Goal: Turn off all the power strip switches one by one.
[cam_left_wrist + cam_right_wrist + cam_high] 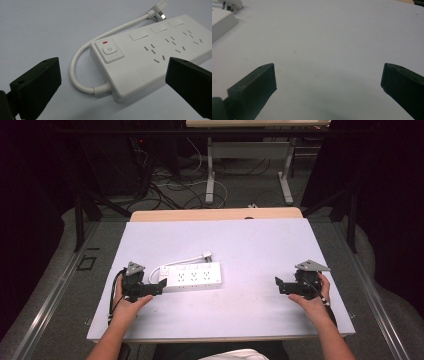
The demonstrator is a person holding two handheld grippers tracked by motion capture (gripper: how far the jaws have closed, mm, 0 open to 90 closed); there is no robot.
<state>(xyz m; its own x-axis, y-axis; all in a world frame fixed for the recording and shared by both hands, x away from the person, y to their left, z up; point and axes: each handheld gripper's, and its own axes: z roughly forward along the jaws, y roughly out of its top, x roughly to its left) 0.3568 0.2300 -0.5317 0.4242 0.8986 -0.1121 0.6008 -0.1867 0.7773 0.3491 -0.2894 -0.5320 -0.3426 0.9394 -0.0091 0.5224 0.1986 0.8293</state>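
Note:
A white power strip [194,276] lies flat on the white table top [260,250], left of centre. Its short white cable [176,264] loops from the left end to a plug [206,255] behind it. In the left gripper view the power strip [155,55] shows a power button [109,49] with a small red mark, and the cable [80,75] curls at its near end. My left gripper [161,286] is open, its jaws wide apart at the strip's left end, gripping nothing. My right gripper [278,284] is open over bare table, well to the right of the strip [222,23].
A wooden table edge [215,214] runs behind the white top. Beyond it on the floor stand a desk frame [247,165] and tangled cables [170,185]. Dark curtains close in both sides. The person's forearms come in from the bottom.

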